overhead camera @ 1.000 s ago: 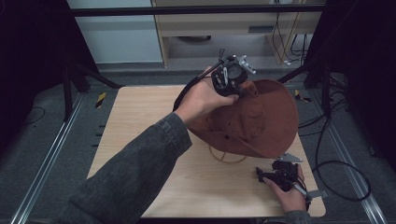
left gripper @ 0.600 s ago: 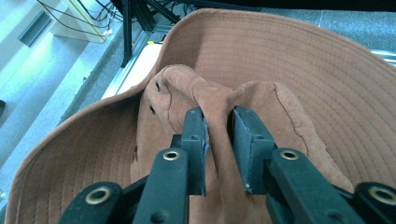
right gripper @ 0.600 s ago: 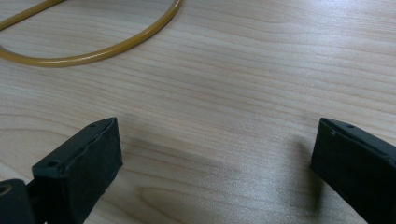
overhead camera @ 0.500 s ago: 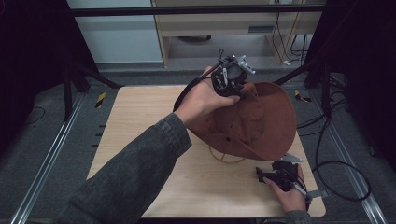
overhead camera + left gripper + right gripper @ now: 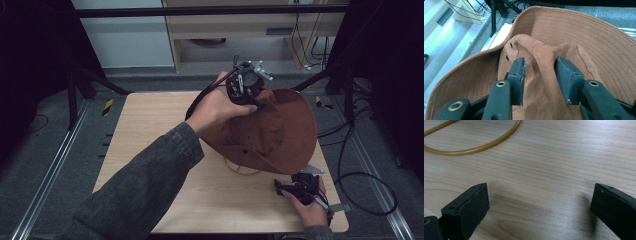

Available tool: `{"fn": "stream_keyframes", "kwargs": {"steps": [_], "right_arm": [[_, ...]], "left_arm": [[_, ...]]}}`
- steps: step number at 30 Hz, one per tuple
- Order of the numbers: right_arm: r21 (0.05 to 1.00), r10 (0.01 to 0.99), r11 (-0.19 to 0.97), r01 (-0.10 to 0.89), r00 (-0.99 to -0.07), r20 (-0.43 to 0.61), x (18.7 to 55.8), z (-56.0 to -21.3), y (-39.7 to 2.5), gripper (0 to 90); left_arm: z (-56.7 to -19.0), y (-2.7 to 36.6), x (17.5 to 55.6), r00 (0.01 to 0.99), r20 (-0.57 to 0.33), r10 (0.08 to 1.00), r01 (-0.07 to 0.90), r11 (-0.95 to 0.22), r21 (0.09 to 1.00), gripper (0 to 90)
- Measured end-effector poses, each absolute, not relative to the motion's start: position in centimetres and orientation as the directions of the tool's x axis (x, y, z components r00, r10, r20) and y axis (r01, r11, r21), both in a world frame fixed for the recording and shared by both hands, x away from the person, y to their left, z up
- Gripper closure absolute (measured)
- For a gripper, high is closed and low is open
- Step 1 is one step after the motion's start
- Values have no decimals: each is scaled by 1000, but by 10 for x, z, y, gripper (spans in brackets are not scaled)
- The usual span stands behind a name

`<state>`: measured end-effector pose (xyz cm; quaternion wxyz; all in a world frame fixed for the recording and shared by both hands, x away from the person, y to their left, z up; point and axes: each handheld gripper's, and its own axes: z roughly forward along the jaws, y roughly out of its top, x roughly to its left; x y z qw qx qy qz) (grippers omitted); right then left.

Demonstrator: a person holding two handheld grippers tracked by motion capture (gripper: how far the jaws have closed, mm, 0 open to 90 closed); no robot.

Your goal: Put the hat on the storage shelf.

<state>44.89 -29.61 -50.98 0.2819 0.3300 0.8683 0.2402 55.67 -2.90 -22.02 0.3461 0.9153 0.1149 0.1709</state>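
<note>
Left gripper (image 5: 540, 82) pinches the crown of a brown suede wide-brimmed hat (image 5: 280, 130), lifted — right gripper (image 5: 539, 207), jaws spread, rests nearer, empty.

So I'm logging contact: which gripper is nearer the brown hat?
Left. The left gripper pinches a fold of the hat's crown; the right gripper rests open on the table, just off its brim.

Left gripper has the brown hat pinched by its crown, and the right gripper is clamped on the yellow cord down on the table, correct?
Not quite. The left gripper does pinch the crown of the brown hat. The right gripper, however, is open above the bare table, holding nothing; the yellow cord lies apart from its jaws, farther off. The right gripper view shows this.
</note>
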Motion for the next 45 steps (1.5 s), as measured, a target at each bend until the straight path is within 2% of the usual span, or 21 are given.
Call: {"fn": "stream_keyframes", "kwargs": {"steps": [10,35,45], "right_arm": [[603,708,667,438,-624,-331,449,-510,-296,20],[606,716,659,445,-618,-325,448,-511,-295,20],[606,716,659,445,-618,-325,448,-511,-295,20]], "left_arm": [[-225,-32,555,921,230,316,86,-737,670,446],[-230,-34,549,931,224,289,69,-741,668,361],[-227,-30,542,926,210,313,86,-719,690,179]]}}
